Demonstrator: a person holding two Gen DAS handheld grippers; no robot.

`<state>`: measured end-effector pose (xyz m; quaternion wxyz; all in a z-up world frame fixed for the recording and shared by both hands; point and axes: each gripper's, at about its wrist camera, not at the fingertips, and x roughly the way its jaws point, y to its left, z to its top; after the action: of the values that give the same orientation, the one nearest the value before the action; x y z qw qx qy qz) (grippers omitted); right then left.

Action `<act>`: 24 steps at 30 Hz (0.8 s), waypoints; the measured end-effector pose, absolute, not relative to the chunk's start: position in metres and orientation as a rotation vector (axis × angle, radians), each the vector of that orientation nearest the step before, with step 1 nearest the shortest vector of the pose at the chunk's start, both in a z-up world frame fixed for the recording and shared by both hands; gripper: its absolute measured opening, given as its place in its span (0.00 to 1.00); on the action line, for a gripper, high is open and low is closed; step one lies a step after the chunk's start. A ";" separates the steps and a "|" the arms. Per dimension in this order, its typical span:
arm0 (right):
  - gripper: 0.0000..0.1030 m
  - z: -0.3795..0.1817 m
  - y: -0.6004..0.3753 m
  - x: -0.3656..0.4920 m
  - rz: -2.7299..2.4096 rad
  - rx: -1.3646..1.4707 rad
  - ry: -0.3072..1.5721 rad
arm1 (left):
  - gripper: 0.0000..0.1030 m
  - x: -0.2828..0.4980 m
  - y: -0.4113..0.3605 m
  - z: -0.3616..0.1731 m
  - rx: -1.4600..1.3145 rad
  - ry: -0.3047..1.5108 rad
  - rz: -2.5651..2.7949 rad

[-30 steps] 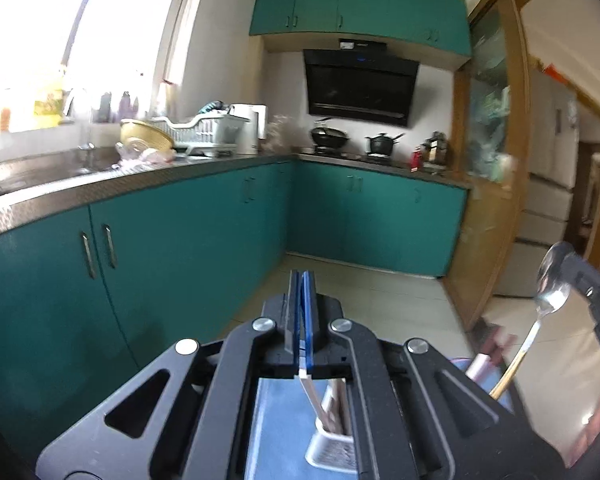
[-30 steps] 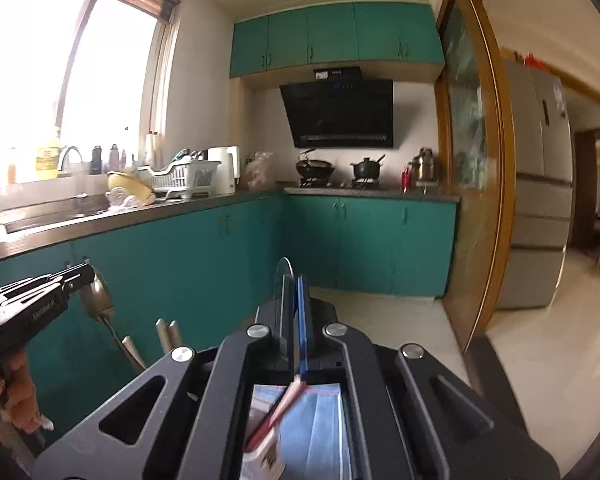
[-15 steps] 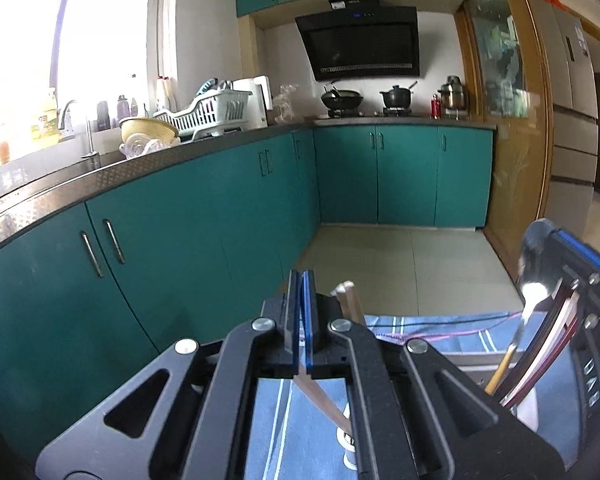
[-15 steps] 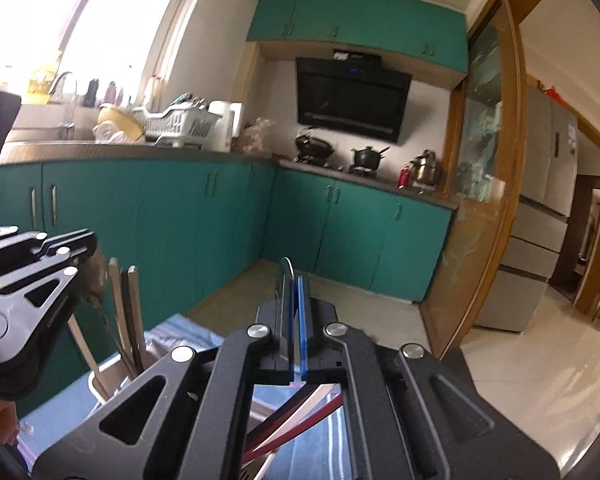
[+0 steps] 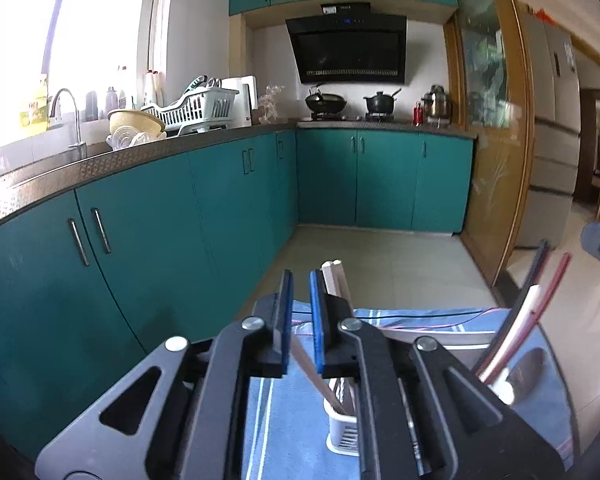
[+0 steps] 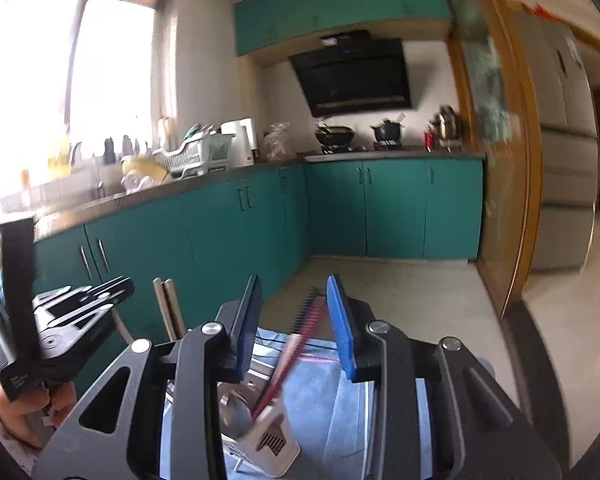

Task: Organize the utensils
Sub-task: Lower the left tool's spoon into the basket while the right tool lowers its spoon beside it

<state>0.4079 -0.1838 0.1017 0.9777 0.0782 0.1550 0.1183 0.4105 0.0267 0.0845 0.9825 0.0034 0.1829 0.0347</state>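
Work surface is covered by a blue cloth [image 5: 288,420] with pale stripes, its far edge trimmed in red and dark stitching. On the cloth stands a white slotted utensil holder [image 5: 342,432]; the right wrist view shows a white holder [image 6: 270,442] too, blurred, so whether it's the same one is unclear. Metal tray-like edge [image 5: 452,344] lies at the cloth's far right; details hidden behind gripper.

Home kitchen: teal cabinets [image 5: 228,208], range hood [image 5: 348,50], sink faucet [image 5: 66,116], dish rack [image 5: 192,110], fridge [image 5: 556,140].
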 end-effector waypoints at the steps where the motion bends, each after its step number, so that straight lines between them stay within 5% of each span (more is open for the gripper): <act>1: 0.33 0.101 -0.189 0.410 0.236 0.178 0.326 | 0.11 0.406 0.029 0.086 -0.003 0.365 0.059; 17: 0.32 0.065 -0.161 0.450 0.341 0.258 0.585 | 0.18 0.358 0.027 0.079 -0.004 0.350 0.007; 19: 0.11 0.063 -0.158 0.453 0.357 0.263 0.600 | 0.18 0.358 0.027 0.078 -0.002 0.354 0.003; 24: 0.09 0.067 -0.157 0.452 0.359 0.280 0.590 | 0.19 0.357 0.027 0.074 -0.007 0.366 -0.005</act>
<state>0.4522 -0.1575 0.0668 0.9314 0.1367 0.2881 0.1754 0.3575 0.0272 0.0737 0.9833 -0.0034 0.1819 -0.0027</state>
